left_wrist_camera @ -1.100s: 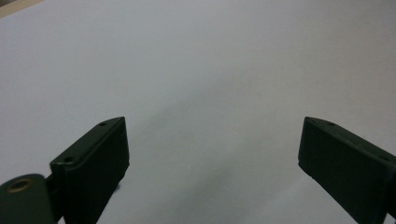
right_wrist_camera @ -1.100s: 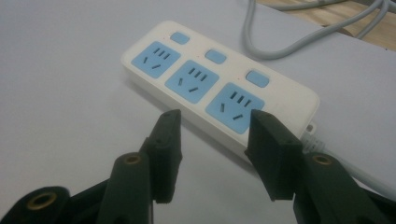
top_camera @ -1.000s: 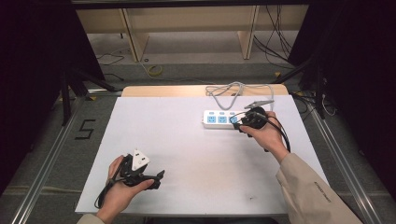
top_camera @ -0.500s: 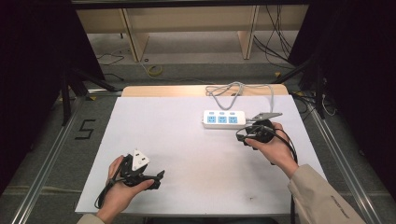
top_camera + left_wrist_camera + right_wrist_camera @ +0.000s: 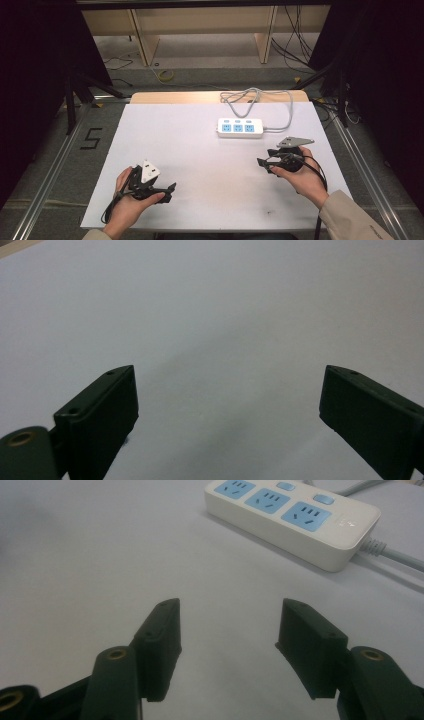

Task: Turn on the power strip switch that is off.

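The power strip (image 5: 240,127) lies on the far right part of the white tabletop (image 5: 200,165), with its grey cord (image 5: 257,97) looping off behind it. The right gripper (image 5: 261,164) is near the strip, a little in front of it, fingers (image 5: 160,645) partly apart and holding nothing. The left gripper (image 5: 170,192) sits at the near left, fingers (image 5: 100,412) wide apart and holding nothing.

Pretty much the whole bench (image 5: 200,150) is open to move across; the only things in the way are the power strip (image 5: 240,128) and its cable (image 5: 260,97) near the far edge.
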Motion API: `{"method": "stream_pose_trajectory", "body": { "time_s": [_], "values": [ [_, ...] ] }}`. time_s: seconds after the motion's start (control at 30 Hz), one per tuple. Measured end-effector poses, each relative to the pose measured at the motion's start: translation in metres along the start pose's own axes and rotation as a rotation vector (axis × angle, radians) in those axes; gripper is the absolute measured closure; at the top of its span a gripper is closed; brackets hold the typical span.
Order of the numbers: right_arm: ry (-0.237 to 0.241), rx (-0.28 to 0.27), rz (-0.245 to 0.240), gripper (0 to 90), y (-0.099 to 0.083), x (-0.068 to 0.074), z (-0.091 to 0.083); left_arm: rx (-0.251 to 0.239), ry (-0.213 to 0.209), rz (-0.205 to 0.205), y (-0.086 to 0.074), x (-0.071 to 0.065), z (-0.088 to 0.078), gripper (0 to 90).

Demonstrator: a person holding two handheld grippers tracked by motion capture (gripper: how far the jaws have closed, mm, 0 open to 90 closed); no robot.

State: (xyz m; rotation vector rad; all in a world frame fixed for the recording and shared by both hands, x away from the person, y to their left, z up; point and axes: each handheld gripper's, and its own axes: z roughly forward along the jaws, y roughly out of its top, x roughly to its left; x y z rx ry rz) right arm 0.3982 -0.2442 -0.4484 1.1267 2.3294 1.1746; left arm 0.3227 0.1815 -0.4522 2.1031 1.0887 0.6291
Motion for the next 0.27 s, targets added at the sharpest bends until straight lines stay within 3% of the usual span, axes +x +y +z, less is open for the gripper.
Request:
{"method": "stream_pose_trajectory", "body": {
  "time_s": [0.27],
  "values": [
    [0.024, -0.041, 0.002, 34.8, -0.014, 0.002, -0.014, 0.001, 0.000, -0.002, 0.000, 0.000, 0.001, 8.3]
  ]
}}
